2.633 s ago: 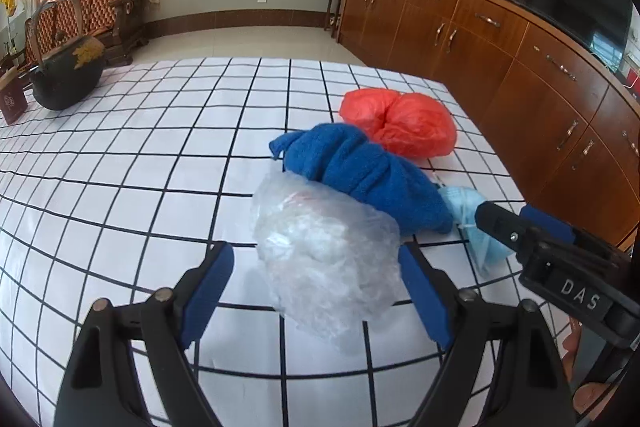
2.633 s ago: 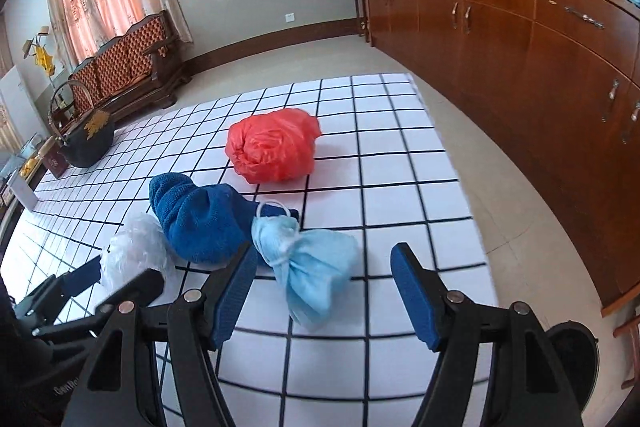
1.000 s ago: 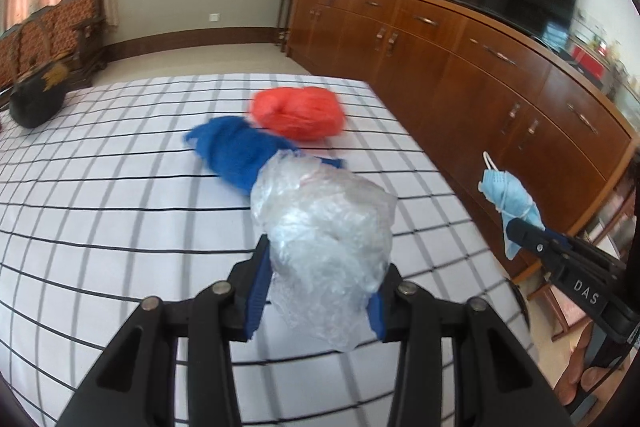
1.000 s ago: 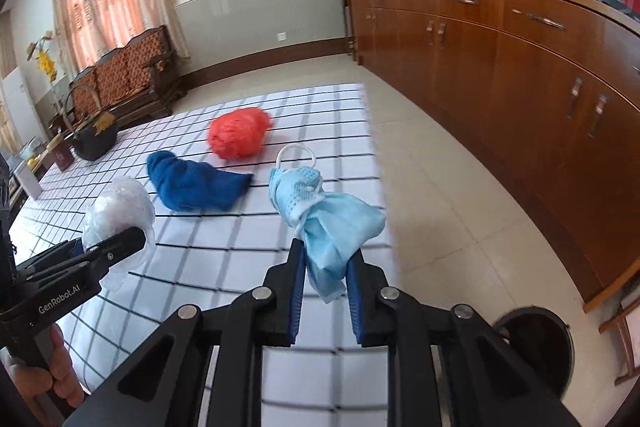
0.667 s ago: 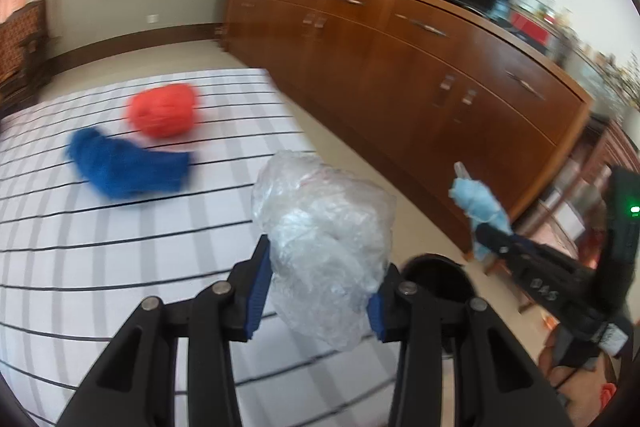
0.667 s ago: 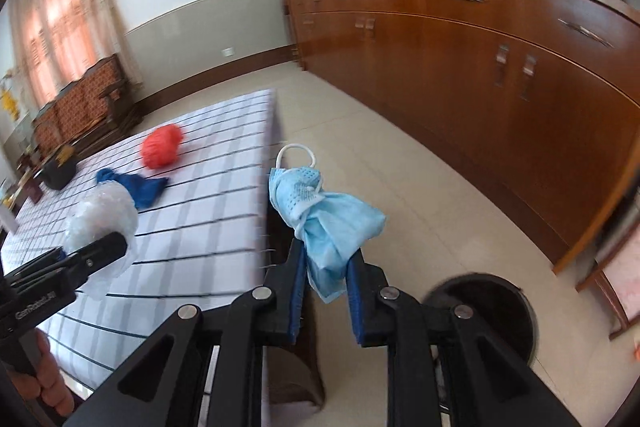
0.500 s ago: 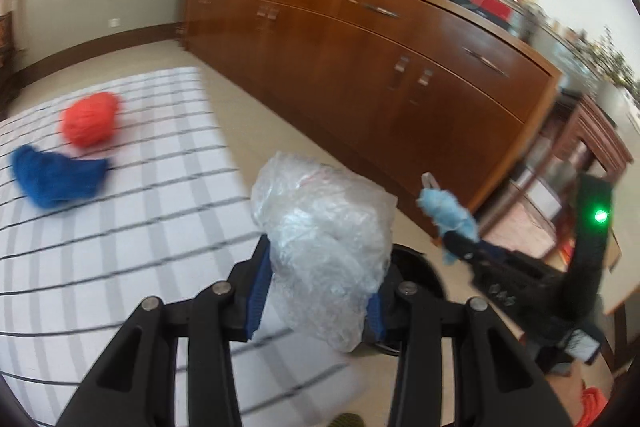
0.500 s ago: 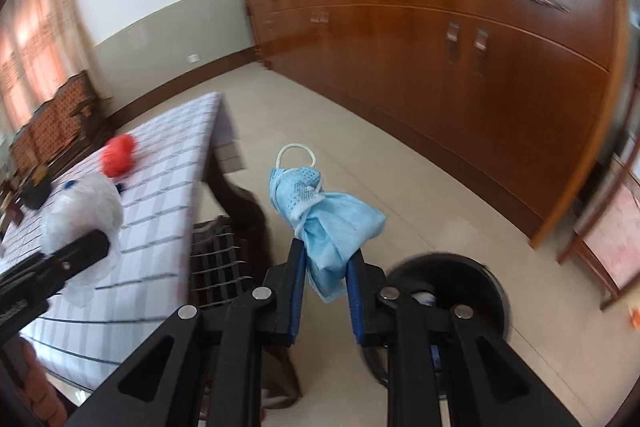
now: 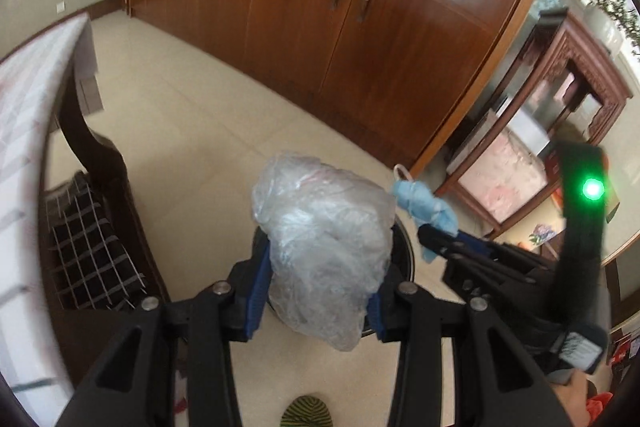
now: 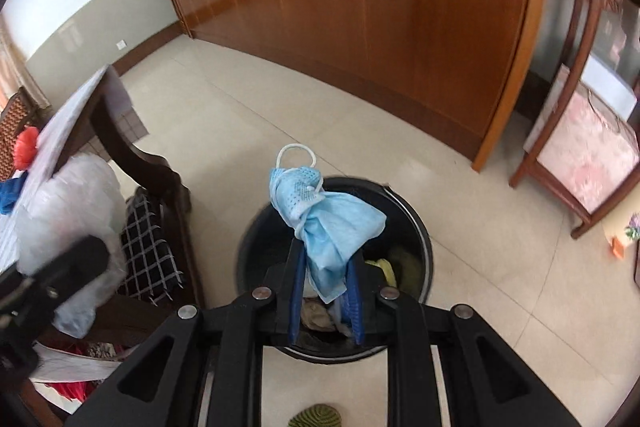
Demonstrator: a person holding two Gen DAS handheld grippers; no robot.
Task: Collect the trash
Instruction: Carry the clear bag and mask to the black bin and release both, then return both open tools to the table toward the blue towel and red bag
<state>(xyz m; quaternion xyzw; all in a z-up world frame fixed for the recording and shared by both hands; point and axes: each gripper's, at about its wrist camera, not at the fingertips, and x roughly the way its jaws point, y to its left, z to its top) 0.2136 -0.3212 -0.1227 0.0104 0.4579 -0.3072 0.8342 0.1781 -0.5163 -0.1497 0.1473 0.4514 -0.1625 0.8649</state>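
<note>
Tiled floor by wood cabinets, bin (image 10: 420, 227) below: right gripper (image 10: 326, 301) pinches mask (image 10: 332, 227) over it, left gripper (image 9: 316, 301) clamps plastic wad (image 9: 324, 243) beside, neither dropped; red bag (image 10: 26, 145), blue cloth (image 10: 8, 197) left on worktop (image 10: 64, 119).

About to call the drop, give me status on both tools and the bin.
Left tool shut on plastic bag. Right tool shut on face mask. Both over open bin. Nothing blocking.

Bright daylight, fisheye-warped edges, left side motion-blurred
</note>
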